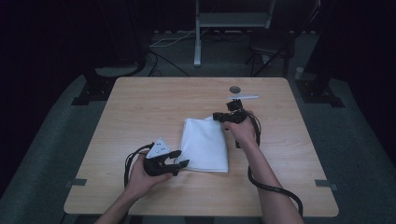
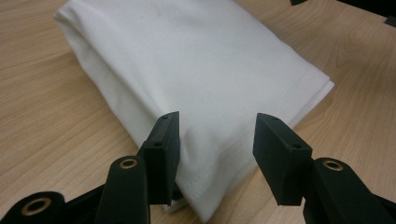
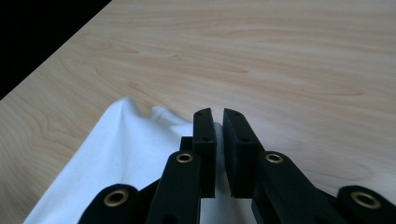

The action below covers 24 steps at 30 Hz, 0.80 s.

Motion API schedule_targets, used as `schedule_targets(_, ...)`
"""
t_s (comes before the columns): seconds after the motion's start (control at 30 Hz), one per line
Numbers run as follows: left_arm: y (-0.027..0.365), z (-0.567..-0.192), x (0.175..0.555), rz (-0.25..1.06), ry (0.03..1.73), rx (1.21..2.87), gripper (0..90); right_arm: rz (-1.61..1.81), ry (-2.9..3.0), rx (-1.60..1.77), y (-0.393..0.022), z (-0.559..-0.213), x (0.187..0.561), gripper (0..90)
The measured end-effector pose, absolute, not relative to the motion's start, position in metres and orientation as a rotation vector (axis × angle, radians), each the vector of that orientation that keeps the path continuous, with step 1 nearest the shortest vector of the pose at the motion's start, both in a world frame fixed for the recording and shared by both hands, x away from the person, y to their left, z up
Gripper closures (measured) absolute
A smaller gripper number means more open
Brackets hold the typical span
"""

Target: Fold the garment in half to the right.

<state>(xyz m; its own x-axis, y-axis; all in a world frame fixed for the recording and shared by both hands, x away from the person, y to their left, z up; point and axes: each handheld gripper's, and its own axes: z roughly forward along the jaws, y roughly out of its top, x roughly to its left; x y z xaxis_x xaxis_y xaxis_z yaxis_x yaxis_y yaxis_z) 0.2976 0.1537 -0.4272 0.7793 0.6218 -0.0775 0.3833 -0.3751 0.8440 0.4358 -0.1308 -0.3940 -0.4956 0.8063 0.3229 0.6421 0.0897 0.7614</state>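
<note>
The pale wood-grain rectangular table [image 1: 140,102] carried the work, and on it, a little right of centre and toward the person's side, lay the folded white cotton cloth [image 1: 204,143], a flat stack of several layers with a stitched hem along its near edge.

By the look of it the cloth would handle as something light, soft and limp: no stiffness of its own, so any part lifted would droop and the layers would slide apart unless gripped together. It seemed neither fragile nor slippery; woven fabric should bite well between hard pads. The best holds looked to be the corners and the hemmed edges, where the layers stack thickest, with both corners taken so the fold would travel as one piece.

The left gripper [image 2: 215,140] sat at the cloth's near corner, about half open, one finger touching the folded side and the other standing clear above the hem; nothing was clamped yet.

The right gripper [image 3: 218,140] was at the far corner, its jaws drawn almost together with only a thin slit between them. The fabric puckered up just beside the tips, which suggested a pinch on the corner, though the cloth inside the slit could not be seen clearly.
</note>
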Motion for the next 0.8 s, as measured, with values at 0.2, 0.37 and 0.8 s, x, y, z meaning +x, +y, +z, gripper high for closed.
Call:
schedule_targets(0.2, 0.150, -0.430, 0.302, 0.304, 0.759, 2.032, 49.6, 1.318, 2.150, 1.523, -0.139, -0.399, 0.434, 83.8)
schedule_targets(0.37, 0.147, -0.435, 0.304, 0.273, 0.759, 2.062, 49.6, 1.134, 2.170, 1.589, -0.136, -0.421, 0.440, 75.3)
schedule_targets(0.8, 0.150, -0.432, 0.305, 0.275, 0.784, 2.032, 46.5, 1.278, 2.092, 1.370, -0.132, -0.398, 0.441, 53.6)
